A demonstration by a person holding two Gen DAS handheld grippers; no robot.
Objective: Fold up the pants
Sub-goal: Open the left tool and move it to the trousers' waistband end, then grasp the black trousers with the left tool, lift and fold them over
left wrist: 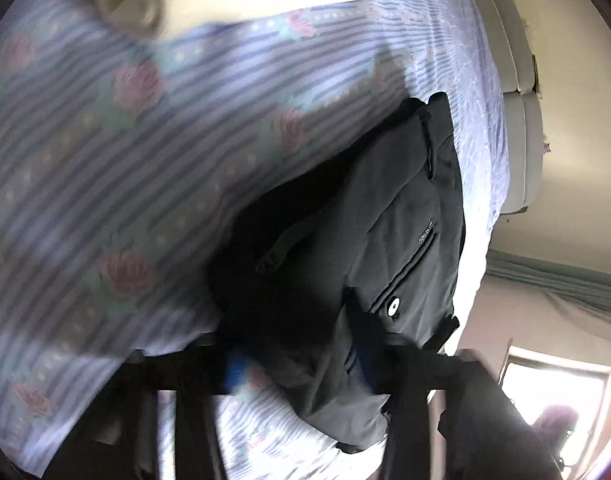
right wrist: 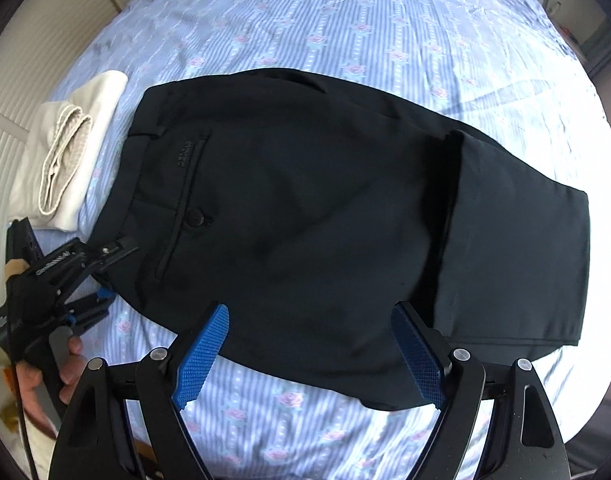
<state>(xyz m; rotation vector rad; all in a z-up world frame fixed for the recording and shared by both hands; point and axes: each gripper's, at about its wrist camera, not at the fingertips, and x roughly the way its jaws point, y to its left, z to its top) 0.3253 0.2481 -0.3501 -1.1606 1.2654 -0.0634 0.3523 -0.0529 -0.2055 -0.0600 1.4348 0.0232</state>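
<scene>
Where the right wrist view looks straight down, a bed (right wrist: 345,8) fills almost the whole frame, covered by a blue striped sheet (right wrist: 305,20) printed with small pink roses. Pale ribbed panels (right wrist: 37,52) border the bed at the upper left. In the left wrist view, which is blurred, a cream wall (left wrist: 565,100), a green curtain (left wrist: 565,276) and a bright window (left wrist: 553,396) show at the right edge.

The black pants (right wrist: 305,208) lie flat on the sheet across the middle of the bed, already folded lengthwise, with the waistband at the left and a back pocket with its button (right wrist: 194,218) facing up. At the right end the legs are doubled back over the pants, forming a second layer (right wrist: 517,256). A folded cream garment (right wrist: 73,148) lies just beside the waistband, on the sheet.

The left hand-held gripper (right wrist: 101,276) sits at the waistband corner, gripped by a person's hand (right wrist: 45,380). In its own view dark cloth (left wrist: 325,352) lies between its blue pads (left wrist: 235,372), which stand fairly close together, but blur and shadow hide whether they press on the cloth, so I cannot tell if it has hold of the pants.

The right hand-held gripper (right wrist: 311,356) hangs above the near edge of the pants with its blue pads (right wrist: 203,356) spread wide and nothing between them.
</scene>
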